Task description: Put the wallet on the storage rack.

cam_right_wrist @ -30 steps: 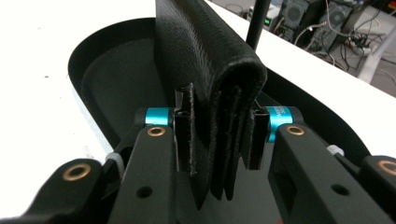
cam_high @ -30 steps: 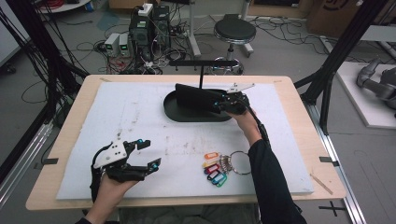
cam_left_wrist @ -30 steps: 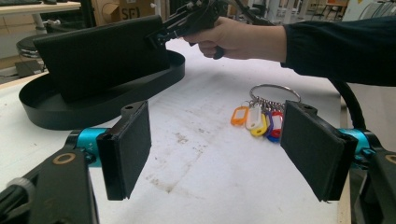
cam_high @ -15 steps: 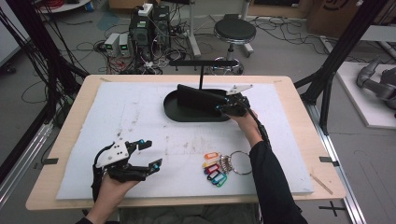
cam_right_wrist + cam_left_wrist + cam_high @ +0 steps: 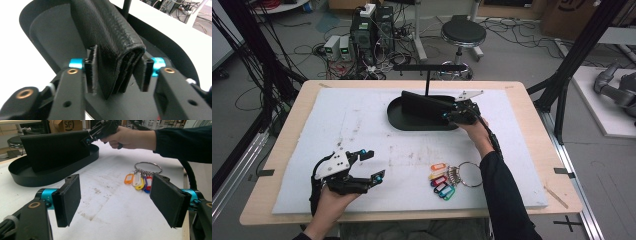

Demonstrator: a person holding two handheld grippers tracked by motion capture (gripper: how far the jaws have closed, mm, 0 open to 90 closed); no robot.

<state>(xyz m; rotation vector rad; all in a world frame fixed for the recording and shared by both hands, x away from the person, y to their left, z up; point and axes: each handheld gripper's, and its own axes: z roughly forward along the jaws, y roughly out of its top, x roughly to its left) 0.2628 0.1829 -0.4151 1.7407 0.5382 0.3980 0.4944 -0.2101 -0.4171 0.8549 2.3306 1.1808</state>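
Note:
A black leather wallet (image 5: 424, 104) stands on edge in a black oval tray (image 5: 399, 121) at the back middle of the white mat. My right gripper (image 5: 451, 116) is shut on the wallet's folded end (image 5: 110, 37), with a pad on each side, just over the tray floor (image 5: 37, 27). My left gripper (image 5: 371, 165) hovers open near the front left of the mat, nothing between its pads (image 5: 67, 200). From the left gripper view, the wallet (image 5: 55, 150), the tray (image 5: 25, 180) and the right gripper (image 5: 100, 131) lie ahead.
A key ring with several coloured tags (image 5: 447, 180) lies on the mat at the front, right of the left gripper (image 5: 141, 178). A black T-shaped post (image 5: 427, 82) rises from the tray's far side. The mat (image 5: 362, 125) covers a wooden table.

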